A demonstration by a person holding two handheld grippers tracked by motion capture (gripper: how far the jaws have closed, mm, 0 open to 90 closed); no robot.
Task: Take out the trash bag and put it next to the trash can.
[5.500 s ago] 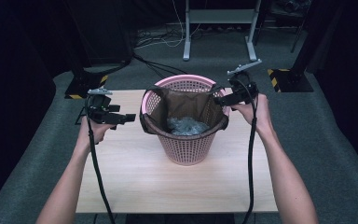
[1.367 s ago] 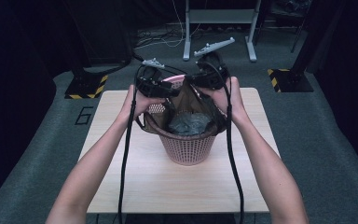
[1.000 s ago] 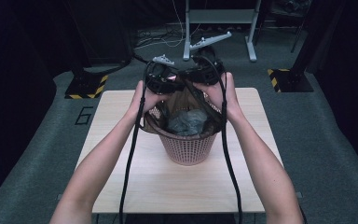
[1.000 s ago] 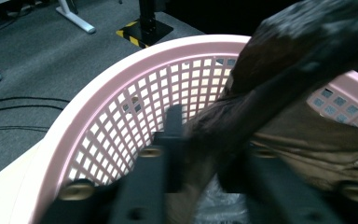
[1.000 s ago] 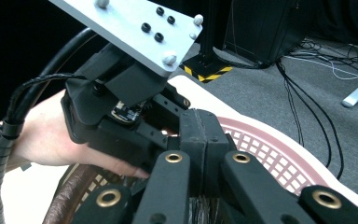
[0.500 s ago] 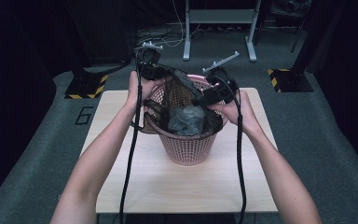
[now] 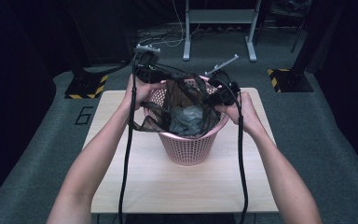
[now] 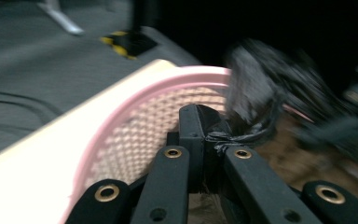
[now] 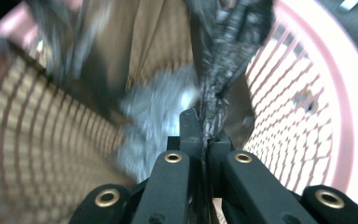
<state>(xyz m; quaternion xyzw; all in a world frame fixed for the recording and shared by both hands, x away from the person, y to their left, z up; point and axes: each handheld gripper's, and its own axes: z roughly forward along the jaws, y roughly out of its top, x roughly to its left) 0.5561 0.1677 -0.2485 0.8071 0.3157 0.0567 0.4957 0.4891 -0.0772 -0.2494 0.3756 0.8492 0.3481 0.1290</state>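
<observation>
Bin bag (image 7: 186, 116) inside pink basket (image 7: 191, 149) at table (image 7: 177, 186) centre, left gripper (image 8: 205, 140) and right gripper (image 9: 205, 135) both clenched on its gathered film.

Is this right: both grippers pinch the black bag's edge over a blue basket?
Not quite. The basket is pink, as the high view shows. The rest holds: the left gripper and right gripper are each shut on the black bag.

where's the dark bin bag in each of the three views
High view: the bin bag sits centre, pulled up out of the pink basket.
Left gripper view: a dark blurred bunch, right of centre.
Right gripper view: a black strip rises from the jaws, top centre.
Shared landmark: the pink basket's lattice wall.
</observation>
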